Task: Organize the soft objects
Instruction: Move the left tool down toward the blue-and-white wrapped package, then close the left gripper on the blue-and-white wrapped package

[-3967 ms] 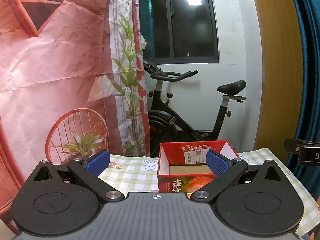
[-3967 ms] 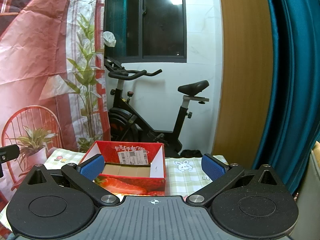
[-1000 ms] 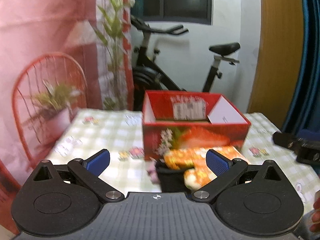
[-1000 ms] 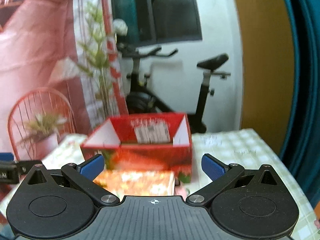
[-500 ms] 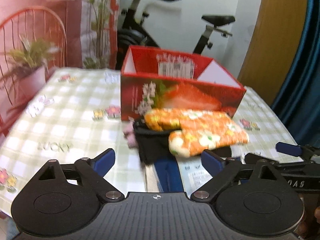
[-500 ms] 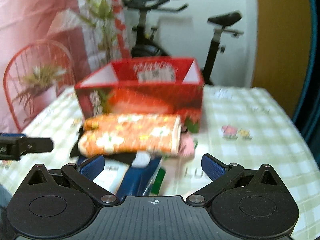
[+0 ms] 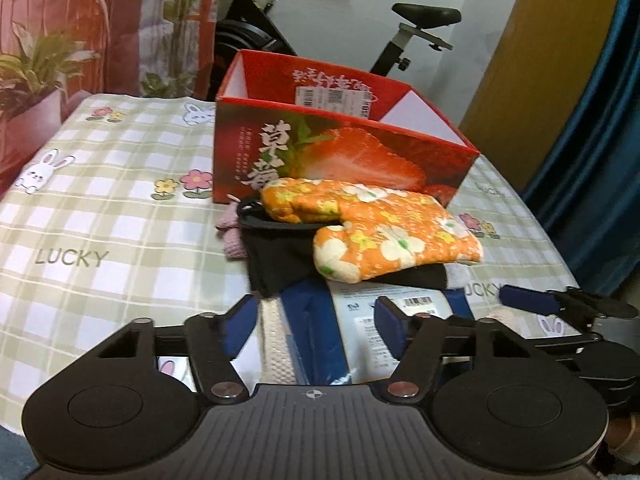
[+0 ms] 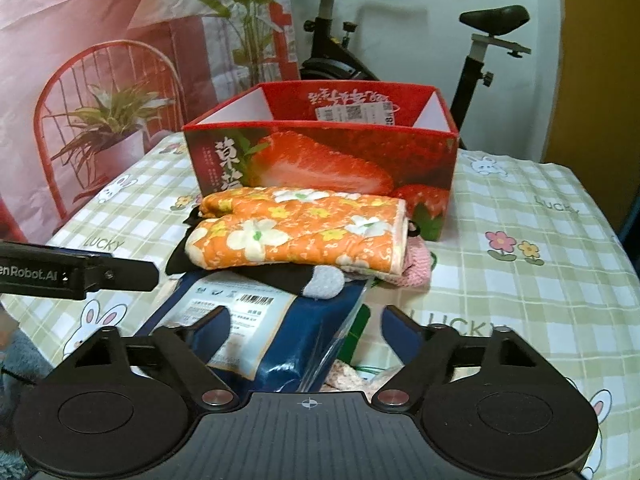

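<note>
Blue-padded left tongs [image 7: 314,322] and right tongs [image 8: 306,330] are closing, half-open, around the navy packet [image 8: 316,320], not yet gripping.

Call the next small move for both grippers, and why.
Probably finish closing both on the blue packet: it lies between the closing jaws of the left hand-held gripper and right hand-held gripper, at the bottom of the pile, and the strawberry box looks empty.
</note>
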Action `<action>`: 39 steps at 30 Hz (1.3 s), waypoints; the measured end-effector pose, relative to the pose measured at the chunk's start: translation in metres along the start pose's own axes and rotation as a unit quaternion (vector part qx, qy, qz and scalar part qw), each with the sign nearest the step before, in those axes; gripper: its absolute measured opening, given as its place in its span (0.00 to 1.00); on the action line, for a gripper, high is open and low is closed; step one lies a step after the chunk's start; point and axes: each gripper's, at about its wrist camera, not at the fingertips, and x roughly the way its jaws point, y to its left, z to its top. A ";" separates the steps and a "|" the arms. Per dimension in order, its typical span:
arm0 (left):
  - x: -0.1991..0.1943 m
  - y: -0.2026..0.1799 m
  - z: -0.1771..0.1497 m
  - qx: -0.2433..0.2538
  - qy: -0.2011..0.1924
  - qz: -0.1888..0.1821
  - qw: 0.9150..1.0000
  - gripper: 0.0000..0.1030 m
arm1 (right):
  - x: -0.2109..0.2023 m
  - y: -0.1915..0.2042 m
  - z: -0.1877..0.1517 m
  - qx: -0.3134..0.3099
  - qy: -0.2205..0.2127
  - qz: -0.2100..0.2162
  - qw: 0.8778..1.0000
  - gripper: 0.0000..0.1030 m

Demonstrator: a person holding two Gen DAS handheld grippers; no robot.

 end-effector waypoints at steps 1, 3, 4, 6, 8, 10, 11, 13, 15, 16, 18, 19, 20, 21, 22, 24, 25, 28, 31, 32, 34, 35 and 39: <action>0.001 -0.001 0.000 0.001 0.001 -0.004 1.000 0.57 | 0.000 0.001 0.000 -0.002 0.001 0.003 1.000 0.69; 0.004 -0.003 -0.001 0.006 0.007 -0.009 1.000 0.51 | 0.001 0.002 0.000 -0.007 0.004 0.009 1.000 0.64; 0.005 -0.004 -0.001 0.007 0.011 -0.012 1.000 0.51 | 0.001 0.003 -0.001 -0.009 0.006 0.010 1.000 0.61; 0.008 -0.004 -0.003 0.006 0.019 -0.021 1.000 0.51 | 0.003 0.004 -0.001 -0.008 0.010 0.014 1.000 0.59; 0.012 -0.004 -0.004 0.003 0.028 -0.030 0.999 0.51 | 0.004 0.003 -0.001 -0.005 0.014 0.016 1.000 0.59; 0.017 -0.002 -0.006 -0.004 0.040 -0.037 0.999 0.51 | 0.006 0.002 -0.002 -0.001 0.017 0.018 1.000 0.59; 0.020 0.000 -0.006 -0.009 0.046 -0.042 0.998 0.51 | 0.006 0.001 -0.002 0.002 0.018 0.020 1.000 0.59; 0.025 0.004 -0.009 -0.020 0.057 -0.051 0.997 0.51 | 0.008 0.000 -0.003 0.005 0.022 0.023 0.999 0.59; 0.030 0.007 -0.010 -0.029 0.068 -0.056 0.996 0.51 | 0.010 0.000 -0.004 0.007 0.026 0.026 0.999 0.59; 0.032 0.008 -0.011 -0.033 0.072 -0.059 0.995 0.51 | 0.011 0.000 -0.004 0.008 0.029 0.029 0.999 0.59; 0.035 0.011 -0.013 -0.041 0.078 -0.064 0.994 0.51 | 0.013 0.001 -0.005 0.007 0.033 0.036 0.999 0.59; 0.037 0.012 -0.014 -0.044 0.080 -0.066 0.994 0.51 | 0.013 0.002 -0.005 0.004 0.034 0.037 0.999 0.59; 0.038 0.013 -0.014 -0.047 0.082 -0.067 0.993 0.51 | 0.013 0.003 -0.005 0.001 0.035 0.039 0.999 0.59; 0.040 0.014 -0.015 -0.049 0.084 -0.068 0.993 0.51 | 0.014 0.004 -0.005 -0.001 0.036 0.040 0.999 0.59; 0.041 0.014 -0.015 -0.051 0.085 -0.070 0.993 0.51 | 0.015 0.004 -0.005 -0.001 0.037 0.041 0.998 0.59; 0.043 0.015 -0.016 -0.054 0.087 -0.071 0.992 0.51 | 0.015 0.004 -0.006 0.000 0.039 0.044 0.998 0.59; 0.044 0.016 -0.016 -0.054 0.088 -0.072 0.992 0.51 | 0.016 0.004 -0.006 0.002 0.041 0.045 0.998 0.59; 0.046 0.014 -0.017 -0.053 0.091 -0.076 0.991 0.51 | 0.018 0.002 -0.007 0.006 0.043 0.048 0.998 0.59; 0.047 0.010 -0.018 -0.042 0.093 -0.075 0.992 0.51 | 0.019 0.001 -0.008 0.009 0.046 0.050 0.998 0.59; 0.048 0.010 -0.018 -0.041 0.093 -0.076 0.992 0.51 | 0.020 0.001 -0.008 0.011 0.046 0.051 0.998 0.59; 0.049 0.011 -0.018 -0.044 0.094 -0.078 0.992 0.51 | 0.021 0.000 -0.008 0.015 0.048 0.052 0.997 0.59; 0.049 0.012 -0.019 -0.048 0.094 -0.080 0.991 0.51 | 0.022 -0.001 -0.008 0.017 0.049 0.054 0.997 0.59; 0.051 0.015 -0.020 -0.056 0.096 -0.085 0.990 0.51 | 0.024 -0.003 -0.010 0.023 0.052 0.057 0.997 0.59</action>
